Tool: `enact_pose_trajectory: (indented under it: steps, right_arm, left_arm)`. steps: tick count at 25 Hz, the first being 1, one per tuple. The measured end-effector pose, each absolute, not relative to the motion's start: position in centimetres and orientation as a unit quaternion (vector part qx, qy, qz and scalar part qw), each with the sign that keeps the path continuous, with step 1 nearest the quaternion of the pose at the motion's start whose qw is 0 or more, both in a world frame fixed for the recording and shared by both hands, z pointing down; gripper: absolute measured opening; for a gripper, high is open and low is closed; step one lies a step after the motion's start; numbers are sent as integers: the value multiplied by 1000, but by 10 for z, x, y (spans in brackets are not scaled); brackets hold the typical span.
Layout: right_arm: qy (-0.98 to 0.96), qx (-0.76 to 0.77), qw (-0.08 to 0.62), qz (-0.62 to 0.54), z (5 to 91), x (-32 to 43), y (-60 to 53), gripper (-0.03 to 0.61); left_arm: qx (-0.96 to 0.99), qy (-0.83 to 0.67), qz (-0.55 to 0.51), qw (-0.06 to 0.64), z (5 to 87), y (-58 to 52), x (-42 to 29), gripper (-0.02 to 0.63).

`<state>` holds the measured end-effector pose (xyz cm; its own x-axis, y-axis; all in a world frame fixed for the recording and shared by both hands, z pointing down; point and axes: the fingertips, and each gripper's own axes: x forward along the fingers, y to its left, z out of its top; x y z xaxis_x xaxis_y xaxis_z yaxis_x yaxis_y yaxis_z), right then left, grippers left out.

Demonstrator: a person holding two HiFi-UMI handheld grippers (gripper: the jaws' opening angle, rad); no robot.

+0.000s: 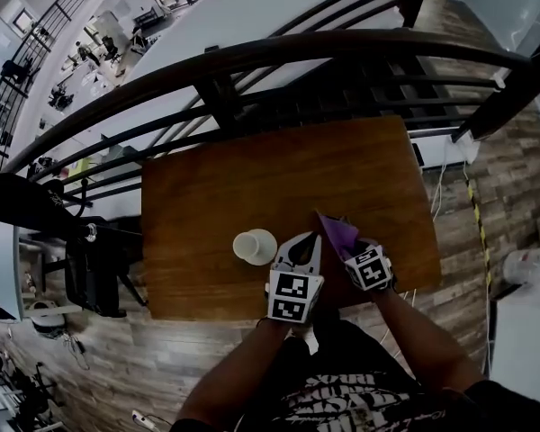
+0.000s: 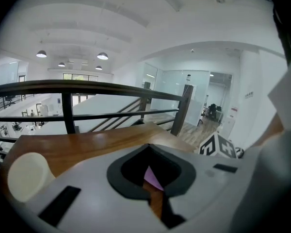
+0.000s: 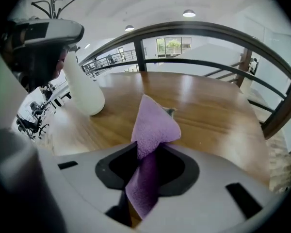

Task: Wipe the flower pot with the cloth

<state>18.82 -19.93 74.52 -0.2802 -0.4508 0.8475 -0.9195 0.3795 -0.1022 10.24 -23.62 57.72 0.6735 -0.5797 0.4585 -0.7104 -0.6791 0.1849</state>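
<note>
A small white flower pot (image 1: 255, 246) stands upright on the wooden table (image 1: 252, 178) near its front edge. My left gripper (image 1: 310, 242) hovers just right of the pot, jaws shut with nothing between them. In the left gripper view the pot (image 2: 26, 176) shows at the lower left. My right gripper (image 1: 349, 248) is beside the left one, shut on a purple cloth (image 1: 338, 232). In the right gripper view the cloth (image 3: 153, 127) sticks up in a peak between the jaws, and the pot (image 3: 85, 95) stands to the far left, apart from it.
A dark metal railing (image 1: 252, 61) runs along the table's far side, with an open drop to a lower floor behind it. Wood-plank flooring (image 1: 513, 169) lies to the right. The person's body is close against the table's front edge.
</note>
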Motion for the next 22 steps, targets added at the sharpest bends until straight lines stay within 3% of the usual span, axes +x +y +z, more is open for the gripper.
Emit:
enact_pose_trajectory:
  steps: [13, 22]
  right_arm:
    - [-778, 468, 324, 266, 671, 127, -233, 98]
    - [-807, 435, 323, 234, 652, 68, -244, 100]
  left_arm:
    - [882, -429, 137, 141, 498, -252, 7, 0]
    - [857, -464, 162, 158, 523, -256, -53, 0]
